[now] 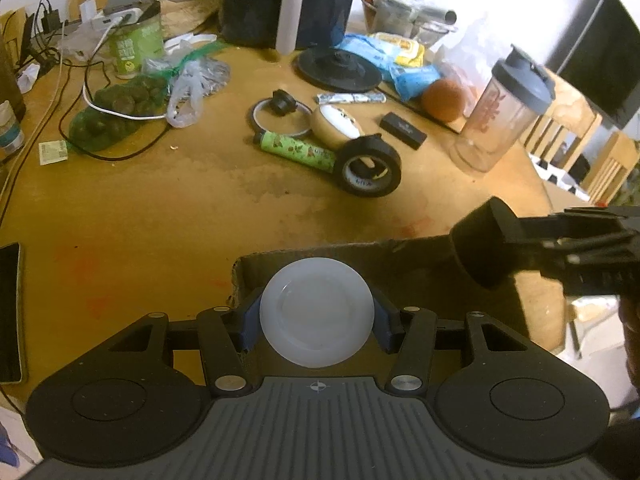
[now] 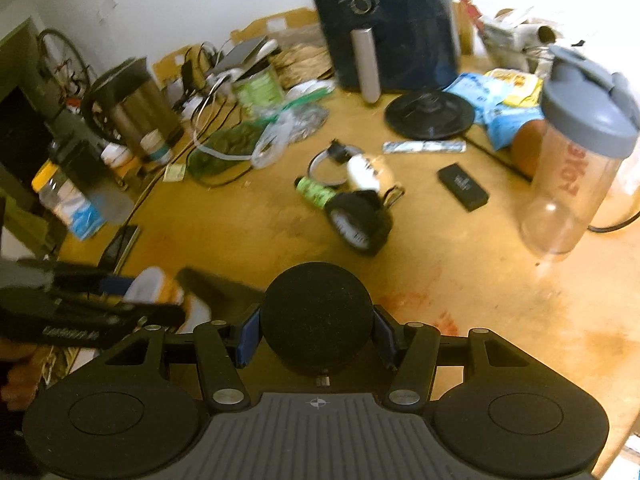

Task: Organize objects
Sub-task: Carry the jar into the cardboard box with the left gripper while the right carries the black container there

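Now we are holding a white lid (image 1: 317,318) in the left claw (image 1: 317,320) directly over the box (image 1: 420,272), the right claw (image 2: 316,320) gripping a black cap (image 2: 316,316) beside it.

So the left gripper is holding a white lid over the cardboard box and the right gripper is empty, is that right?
Not quite. The right gripper is not empty: the right wrist view shows its jaws closed on a round black object. The rest holds: in the left wrist view the left gripper holds the white lid over the cardboard box.
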A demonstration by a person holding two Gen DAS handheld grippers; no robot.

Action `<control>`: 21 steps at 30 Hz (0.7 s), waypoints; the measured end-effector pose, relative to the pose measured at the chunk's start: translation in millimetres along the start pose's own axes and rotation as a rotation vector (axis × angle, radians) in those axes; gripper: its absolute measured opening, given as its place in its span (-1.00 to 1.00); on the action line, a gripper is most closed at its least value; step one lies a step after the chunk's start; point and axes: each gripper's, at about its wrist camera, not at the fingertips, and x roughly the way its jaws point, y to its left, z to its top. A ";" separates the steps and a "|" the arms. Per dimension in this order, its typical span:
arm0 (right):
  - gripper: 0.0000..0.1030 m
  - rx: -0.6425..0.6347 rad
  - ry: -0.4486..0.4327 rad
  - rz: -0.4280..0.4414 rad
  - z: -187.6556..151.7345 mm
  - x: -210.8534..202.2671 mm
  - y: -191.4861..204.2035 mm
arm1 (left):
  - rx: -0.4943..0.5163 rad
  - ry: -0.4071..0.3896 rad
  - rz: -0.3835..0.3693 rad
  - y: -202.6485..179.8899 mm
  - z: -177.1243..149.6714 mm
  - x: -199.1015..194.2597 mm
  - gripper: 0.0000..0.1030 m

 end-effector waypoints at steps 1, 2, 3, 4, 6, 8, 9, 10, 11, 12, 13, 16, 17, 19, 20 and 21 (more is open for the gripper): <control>0.16 -0.007 0.007 0.003 -2.5 2.2 2.0 | 0.007 0.005 0.003 -0.3 0.0 3.2 0.02; 0.16 -0.017 0.016 0.004 -4.2 5.6 4.4 | 0.013 0.009 0.006 -0.5 -0.4 5.9 0.02; 0.16 -0.026 0.026 -0.002 -6.2 8.6 5.3 | 0.019 0.015 0.008 -0.4 -0.2 9.2 0.02; 0.16 -0.040 0.040 -0.015 -7.4 12.8 6.7 | 0.026 0.022 0.011 -0.1 -0.1 13.1 0.02; 0.16 -0.058 0.064 -0.031 -10.1 20.4 8.6 | 0.038 0.034 0.024 -0.2 0.0 19.8 0.02; 0.16 -0.069 0.082 -0.042 -11.3 27.2 9.2 | 0.049 0.047 0.039 0.5 0.2 26.7 0.02; 0.16 -0.080 0.089 -0.050 -11.6 30.6 9.9 | 0.053 0.052 0.048 1.4 0.7 29.4 0.02; 0.16 -0.091 0.093 -0.059 -11.8 33.3 10.5 | 0.058 0.057 0.055 1.7 1.2 32.0 0.02; 0.16 -0.105 0.098 -0.073 -12.0 36.0 11.6 | 0.063 0.061 0.058 1.8 1.7 34.6 0.02; 0.16 -0.115 0.105 -0.086 -12.6 38.5 11.9 | 0.068 0.063 0.059 1.3 2.1 35.9 0.02; 0.16 -0.120 0.111 -0.097 -12.7 41.4 12.0 | 0.075 0.061 0.064 0.5 2.6 36.1 0.02; 0.16 -0.132 0.128 -0.113 -13.9 48.0 12.2 | 0.097 0.058 0.086 -3.0 4.4 38.7 0.02; 0.16 -0.143 0.132 -0.122 -14.5 50.0 13.2 | 0.102 0.057 0.092 -4.1 4.8 39.8 0.03; 0.17 -0.171 0.142 -0.146 -16.3 54.1 15.6 | 0.113 0.046 0.101 -5.7 5.5 40.2 0.03; 0.17 -0.182 0.146 -0.157 -17.3 55.9 16.3 | 0.117 0.038 0.097 -6.2 6.3 39.7 0.05; 0.17 -0.192 0.144 -0.169 -18.4 56.8 16.8 | 0.122 0.026 0.089 -6.8 7.1 38.8 0.05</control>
